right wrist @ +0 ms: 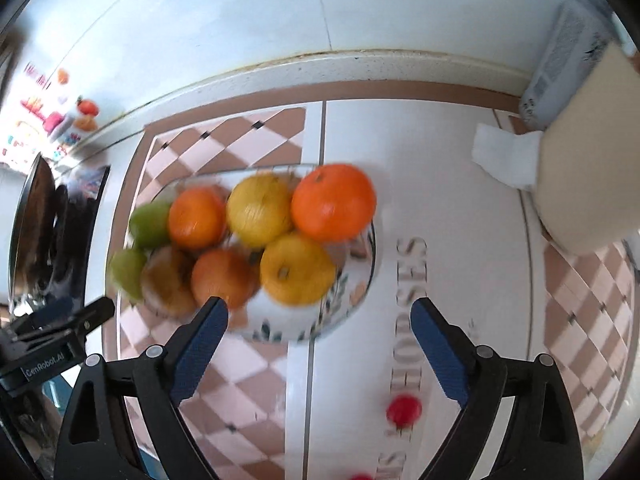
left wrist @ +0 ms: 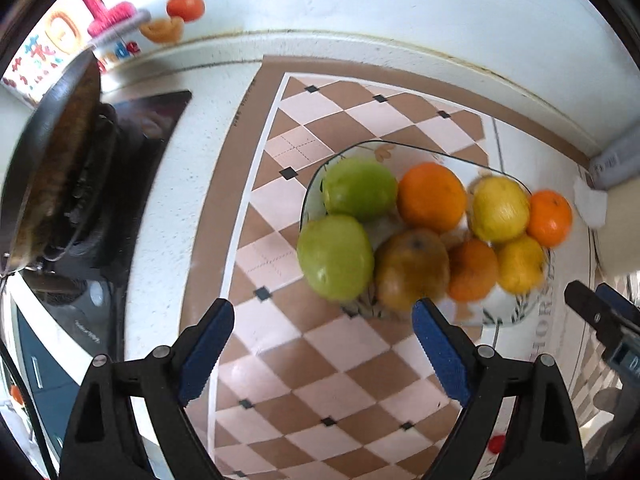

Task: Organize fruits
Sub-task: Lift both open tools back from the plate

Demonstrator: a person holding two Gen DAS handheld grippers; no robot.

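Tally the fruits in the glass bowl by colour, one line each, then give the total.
Green: 2, one behind the other
Orange: 3, at and
Yellow: 2, at and
Brownish: 1
Total: 8 fruits in the glass bowl

Home kitchen: stove, pan, tiled counter.

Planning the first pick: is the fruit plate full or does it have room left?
Full. The plate holds green apples, oranges and lemons packed edge to edge; one orange sits at its rim.
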